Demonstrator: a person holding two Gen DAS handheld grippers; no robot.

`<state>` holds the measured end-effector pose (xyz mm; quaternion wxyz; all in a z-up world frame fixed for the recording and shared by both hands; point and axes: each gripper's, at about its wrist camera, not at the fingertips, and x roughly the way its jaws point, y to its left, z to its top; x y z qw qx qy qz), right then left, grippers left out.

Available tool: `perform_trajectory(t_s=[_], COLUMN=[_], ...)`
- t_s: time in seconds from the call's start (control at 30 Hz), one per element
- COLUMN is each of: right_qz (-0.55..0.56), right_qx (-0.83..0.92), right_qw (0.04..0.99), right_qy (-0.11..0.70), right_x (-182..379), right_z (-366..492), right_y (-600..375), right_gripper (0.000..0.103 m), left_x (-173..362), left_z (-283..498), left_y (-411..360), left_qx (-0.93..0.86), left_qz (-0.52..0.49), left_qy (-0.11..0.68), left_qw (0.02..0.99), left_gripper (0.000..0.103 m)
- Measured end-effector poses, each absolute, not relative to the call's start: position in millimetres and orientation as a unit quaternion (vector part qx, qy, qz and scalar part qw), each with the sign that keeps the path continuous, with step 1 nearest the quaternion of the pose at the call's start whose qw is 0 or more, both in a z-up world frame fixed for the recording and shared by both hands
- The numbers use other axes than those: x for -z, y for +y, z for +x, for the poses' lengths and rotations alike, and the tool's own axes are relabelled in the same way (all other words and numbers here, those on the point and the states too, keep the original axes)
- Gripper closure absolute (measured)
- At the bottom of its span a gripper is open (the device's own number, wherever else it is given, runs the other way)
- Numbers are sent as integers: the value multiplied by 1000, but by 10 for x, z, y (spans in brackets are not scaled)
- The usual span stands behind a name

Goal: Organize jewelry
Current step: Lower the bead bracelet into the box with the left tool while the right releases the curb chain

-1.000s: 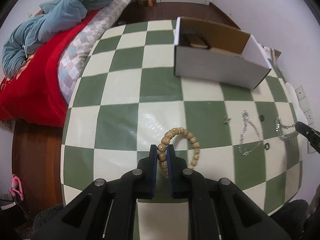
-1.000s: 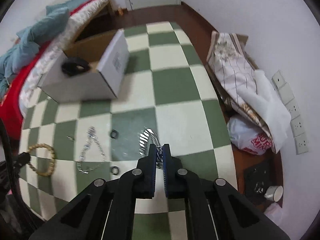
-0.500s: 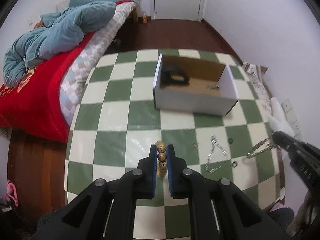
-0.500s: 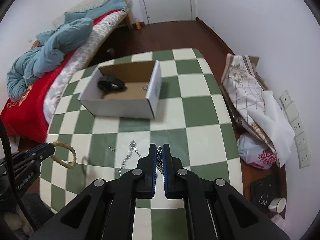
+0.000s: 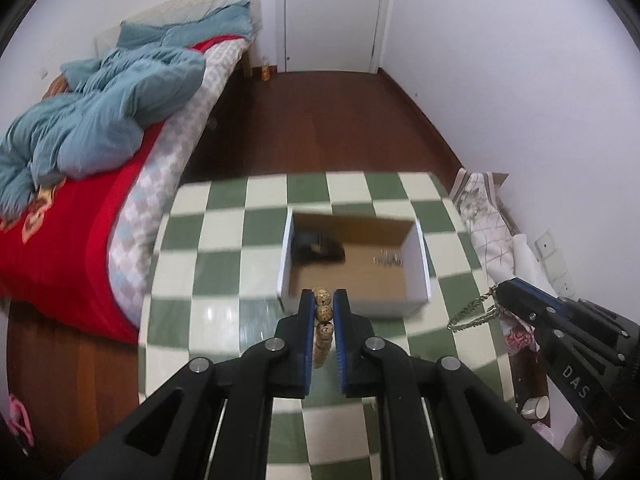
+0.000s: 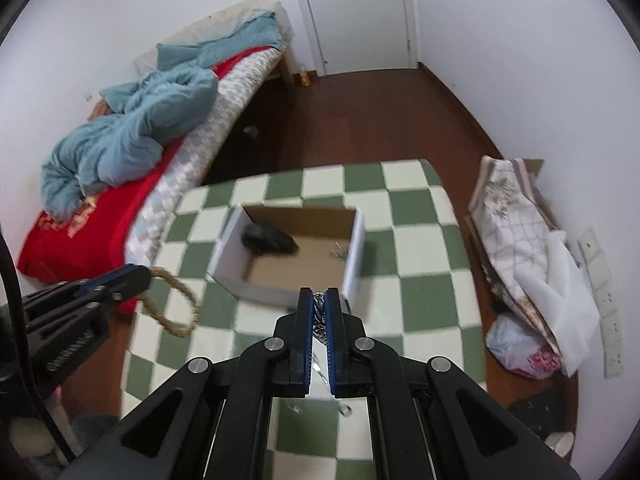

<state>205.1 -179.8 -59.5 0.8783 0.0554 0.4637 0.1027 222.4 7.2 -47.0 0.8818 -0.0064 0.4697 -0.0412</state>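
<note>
My left gripper (image 5: 323, 295) is shut on a wooden bead bracelet (image 5: 323, 312) and holds it high above the checkered table, just short of the near wall of the open cardboard box (image 5: 354, 302). The bracelet's loop hangs from the left gripper in the right wrist view (image 6: 176, 300). My right gripper (image 6: 319, 293) is shut on a silver chain (image 6: 319, 316), which dangles from it in the left wrist view (image 5: 474, 312). The box (image 6: 280, 292) holds a black item (image 6: 270, 239) and a small silver piece (image 6: 340, 254).
The green and white checkered table (image 5: 224, 248) stands beside a bed with a red cover (image 5: 60, 240) and blue quilt on the left. Folded cloth and bags (image 6: 532, 280) lie by the right wall. Small jewelry bits (image 6: 344, 410) lie on the table under the right gripper.
Both grippers have risen well above the table with the bracelet and the chain, which lay on the cloth a second ago. The box now sits closer under both grippers.
</note>
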Motion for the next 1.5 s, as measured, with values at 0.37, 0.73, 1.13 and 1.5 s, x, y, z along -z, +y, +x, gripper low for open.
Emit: perform_trajectory(t_s=[0.37, 0.73, 1.13, 1.5], right_qz=[91, 81, -22, -23], right_qx=[-149, -125, -19, 1], right_qw=[837, 800, 802, 821], right_qy=[519, 581, 596, 570], right_x=[846, 1326, 1536, 1463], right_z=[2944, 3454, 3207, 2923], right_y=[-1550, -1552, -1604, -1565], right_gripper=[97, 76, 1, 1], left_x=[811, 1096, 1211, 1174], left_z=[3089, 3463, 3169, 2780], left_y=[130, 150, 398, 430], left_qx=[70, 33, -77, -83], left_qz=[-22, -19, 46, 22], left_qy=[530, 563, 517, 507], left_qw=[845, 825, 851, 857], left_gripper=[96, 30, 0, 0])
